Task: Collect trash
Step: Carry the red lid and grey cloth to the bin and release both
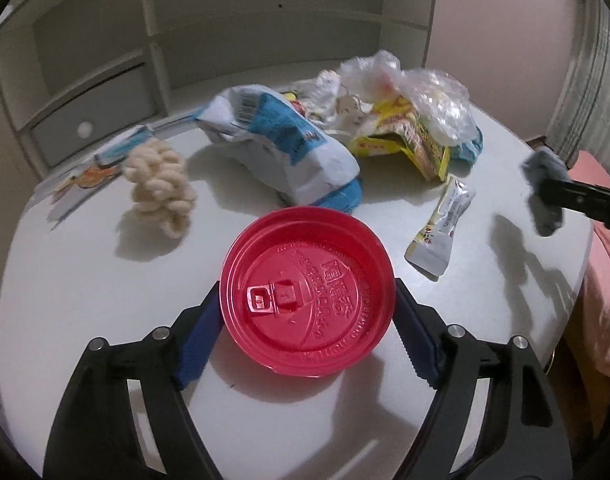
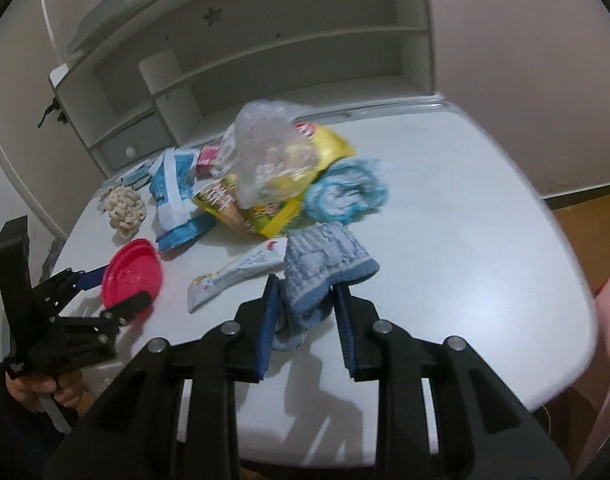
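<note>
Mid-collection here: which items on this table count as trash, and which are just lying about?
Trash:
red lid, between the left tool's pads
blue-white bag
yellow wrapper
clear plastic bag
small sachet

Probably lying about:
knotted rope
grey-blue cloth, in the right tool

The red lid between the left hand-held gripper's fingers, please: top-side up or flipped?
Top-side up: the red lid shows its sip tab and raised lettering.

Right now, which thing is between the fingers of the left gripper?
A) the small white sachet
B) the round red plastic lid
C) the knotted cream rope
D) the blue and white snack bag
B: the left gripper has one blue finger on each side of the round red plastic lid, which lies on the white table.
</note>
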A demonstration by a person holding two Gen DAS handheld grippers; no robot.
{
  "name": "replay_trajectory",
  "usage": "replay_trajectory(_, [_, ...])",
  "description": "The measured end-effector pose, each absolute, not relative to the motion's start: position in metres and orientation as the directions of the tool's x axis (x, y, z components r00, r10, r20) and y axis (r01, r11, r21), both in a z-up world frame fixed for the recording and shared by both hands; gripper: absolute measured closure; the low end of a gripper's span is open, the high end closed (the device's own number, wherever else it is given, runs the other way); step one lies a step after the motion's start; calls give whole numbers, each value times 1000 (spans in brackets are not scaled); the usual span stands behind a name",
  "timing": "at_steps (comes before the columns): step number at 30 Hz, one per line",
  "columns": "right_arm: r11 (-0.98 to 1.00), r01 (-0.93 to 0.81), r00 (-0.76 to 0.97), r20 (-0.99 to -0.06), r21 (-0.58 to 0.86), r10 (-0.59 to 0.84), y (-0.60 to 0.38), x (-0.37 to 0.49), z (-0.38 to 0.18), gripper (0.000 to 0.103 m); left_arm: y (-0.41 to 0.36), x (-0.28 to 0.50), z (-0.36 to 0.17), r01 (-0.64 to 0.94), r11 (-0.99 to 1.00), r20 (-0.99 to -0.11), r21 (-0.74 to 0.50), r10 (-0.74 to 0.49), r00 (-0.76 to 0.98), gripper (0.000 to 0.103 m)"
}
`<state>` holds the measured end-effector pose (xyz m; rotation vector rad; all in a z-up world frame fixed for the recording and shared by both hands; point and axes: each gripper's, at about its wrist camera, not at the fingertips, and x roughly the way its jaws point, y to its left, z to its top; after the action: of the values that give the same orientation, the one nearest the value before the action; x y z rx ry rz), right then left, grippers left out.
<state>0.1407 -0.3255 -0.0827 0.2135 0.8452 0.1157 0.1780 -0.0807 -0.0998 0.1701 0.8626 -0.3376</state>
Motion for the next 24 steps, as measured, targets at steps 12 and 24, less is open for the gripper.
replay_trajectory(12, [936, 280, 697, -716, 213, -45, -460, 35, -68, 75, -210, 105, -38, 610, 792, -661, 28, -443, 605, 25])
replay_trajectory(24, [696, 686, 501, -832, 212, -239, -632, -124, -173, 75, -447, 6, -112, 919, 393, -692, -43, -674, 256, 25])
